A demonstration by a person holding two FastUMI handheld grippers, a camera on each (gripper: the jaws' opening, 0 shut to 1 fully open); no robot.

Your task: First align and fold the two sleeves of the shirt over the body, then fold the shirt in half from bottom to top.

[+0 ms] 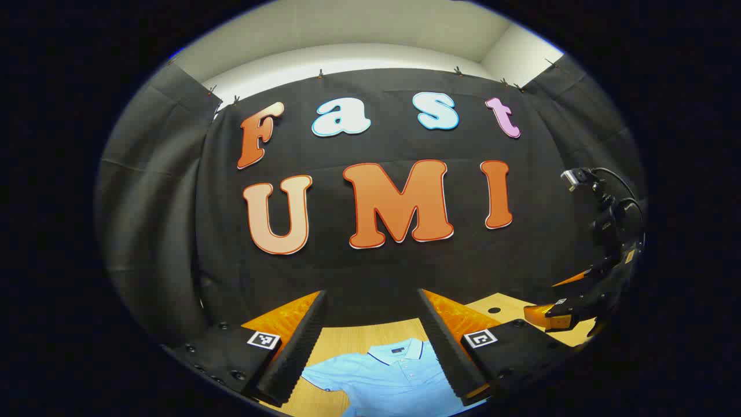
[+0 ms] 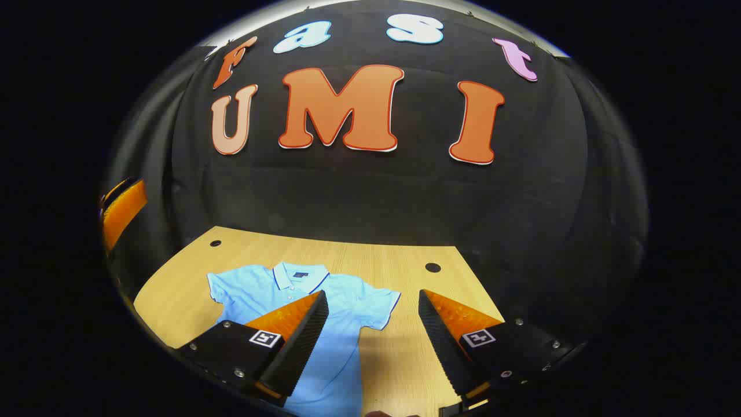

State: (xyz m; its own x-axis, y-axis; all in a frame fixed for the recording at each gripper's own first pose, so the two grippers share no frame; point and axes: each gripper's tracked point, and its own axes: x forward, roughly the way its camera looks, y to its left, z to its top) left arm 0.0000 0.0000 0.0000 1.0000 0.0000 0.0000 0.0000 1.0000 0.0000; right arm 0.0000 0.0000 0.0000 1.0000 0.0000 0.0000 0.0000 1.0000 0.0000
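- Left gripper view: the left gripper [image 1: 373, 336] hangs above the table [image 1: 347, 336] with its fingers [image 1: 301, 347] spread wide, nothing between them.
- Through the gap the shirt [image 1: 388, 376] lies flat on the table, collar [image 1: 399, 349] toward the cloth wall [image 1: 370, 266], one short sleeve [image 1: 321, 379] spread out to the side.
- The shirt is light blue with dark trim on the collar and a buttoned placket below it.
- Off to the shirt's far right the right gripper [image 1: 556, 315] hovers over the table edge, with cables looping above it; from here I cannot tell how its fingers stand.
- A round hole [image 1: 494, 310] in the table lies just beside that gripper.
- Right gripper view: the right gripper [image 2: 373, 324] is parted wide, holding nothing, raised above the table [image 2: 405, 260].
- The shirt [image 2: 289, 295] lies flat below and left of the gap, collar [image 2: 300, 275] toward the wall [image 2: 370, 197], both sleeves [image 2: 382, 310] spread outward and unfolded.
- One finger [image 2: 301, 341] overlaps the shirt's body in the picture; the other stands over bare wood right of the shirt.
- Two holes [image 2: 432, 267] sit in the table beyond the shirt, one to each side.
- Part of the left gripper [image 2: 121, 211] shows well left of the shirt.
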